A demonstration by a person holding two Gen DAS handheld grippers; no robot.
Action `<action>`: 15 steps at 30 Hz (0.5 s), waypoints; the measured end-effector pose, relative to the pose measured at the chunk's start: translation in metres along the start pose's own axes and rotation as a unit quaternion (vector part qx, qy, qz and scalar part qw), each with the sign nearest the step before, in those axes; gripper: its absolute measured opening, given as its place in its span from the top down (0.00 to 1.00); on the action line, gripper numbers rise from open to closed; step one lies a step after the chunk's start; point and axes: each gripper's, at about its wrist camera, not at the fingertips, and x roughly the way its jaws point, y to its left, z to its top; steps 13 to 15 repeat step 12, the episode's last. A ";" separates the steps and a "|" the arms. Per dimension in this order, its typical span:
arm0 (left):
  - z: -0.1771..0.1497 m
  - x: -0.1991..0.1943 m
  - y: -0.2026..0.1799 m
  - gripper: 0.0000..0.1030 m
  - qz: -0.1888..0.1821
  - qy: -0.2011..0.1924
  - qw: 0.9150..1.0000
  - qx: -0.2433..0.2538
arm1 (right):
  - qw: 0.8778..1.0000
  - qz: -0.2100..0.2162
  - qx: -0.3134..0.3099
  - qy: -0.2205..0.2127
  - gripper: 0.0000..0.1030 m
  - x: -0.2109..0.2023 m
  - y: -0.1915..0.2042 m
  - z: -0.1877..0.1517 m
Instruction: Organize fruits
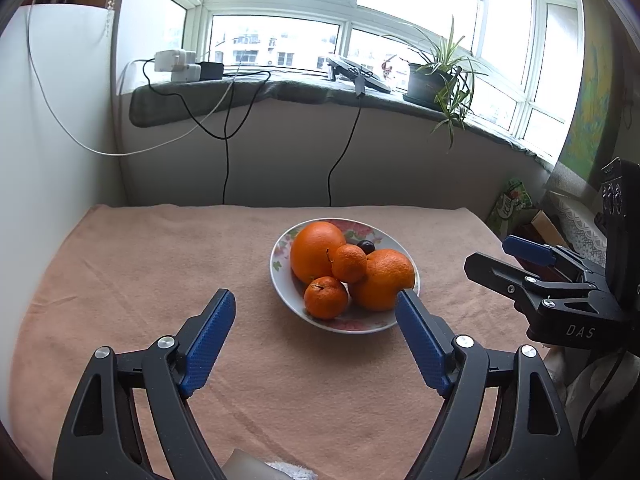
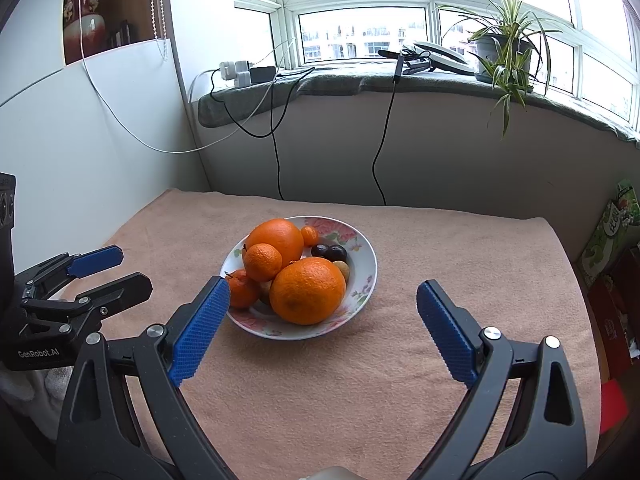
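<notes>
Both grippers hover above the peach cloth [image 1: 160, 264], and all the fruit sits in the bowl [image 1: 280, 276] at the middle of the table. The left gripper [image 1: 316, 300] has its blue pads spread wide with nothing between them, held just short of the bowl's near rim. The right gripper [image 2: 323, 290] is the same: jaws wide apart, empty, the bowl just beyond its tips.

In the bowl there are two big oranges, one at the far left [image 2: 276, 240] and one at the near side [image 2: 307, 290], touching each other. A mandarin [image 2: 262, 262] perches on top between them, and a second mandarin [image 2: 241, 289] rests against the near left rim. A tiny orange fruit [image 2: 309, 236] sits at the far side, with dark cherries [image 2: 330, 252] just right of it and a pale tan fruit [image 2: 342, 269] tucked behind the near orange.

Off in the background, a potted plant [image 2: 504, 46] stands on the windowsill [image 2: 352, 76], and black cables [image 2: 276, 152] hang down the wall.
</notes>
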 end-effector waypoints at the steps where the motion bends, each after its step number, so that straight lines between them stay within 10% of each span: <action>1: 0.000 0.000 0.000 0.20 -0.001 0.000 1.000 0.000 | 1.000 0.000 0.001 0.000 0.06 0.000 0.000 0.000; 15: -0.001 -0.001 -0.001 0.20 -0.004 -0.004 1.000 0.006 | 1.000 -0.002 0.002 0.002 0.06 0.000 0.001 -0.002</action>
